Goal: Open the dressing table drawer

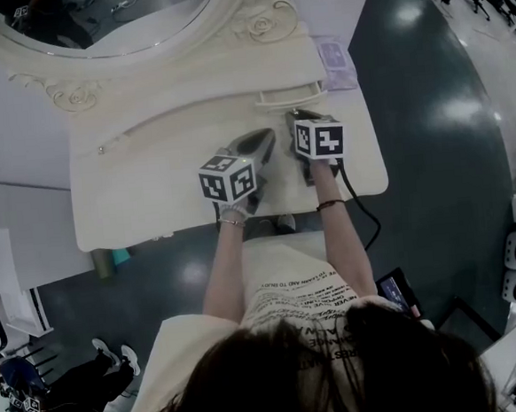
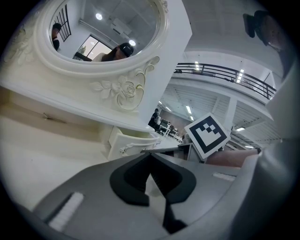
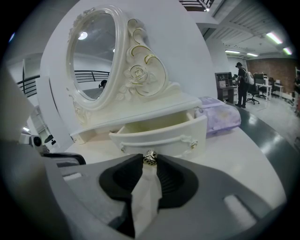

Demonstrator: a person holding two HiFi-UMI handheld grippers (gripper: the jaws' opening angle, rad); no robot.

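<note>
Right gripper [image 3: 150, 162]: jaws clamped on the small round brass-coloured metal knob [image 3: 150, 158] at the middle of the drawer front. The knob sat right at the jaw tips, pinched from both sides.

Left gripper [image 2: 150, 158]: jaw tips met, nothing between them. It hung just beside the right gripper over the cream tabletop of the dressing table [image 1: 150, 196] and was not touching the drawer.

Task object: the cream curved-front wooden drawer [image 3: 161, 136] sat under the right end of the shelf that carries the oval mirror in its carved rose frame [image 3: 93, 56]. In the right gripper view the drawer front stood clear of the housing, and the bare inner walls and part of the floor were exposed. No contents were seen in the visible part. The head view agreed: the drawer projected from the shelf edge toward the person.

A soft lilac plastic packet [image 3: 220, 115] lay on the tabletop just beside the drawer, on its right as seen from the right gripper, and clear of the drawer's path.

Progress, as a judgement: the opening looked largely done, since the drawer was plainly out and its interior accessible. How much travel remained could not be told, as the rear of the drawer was hidden under the shelf. What was left was probably a short further pull, if full extension was wanted, followed by release of the knob.
</note>
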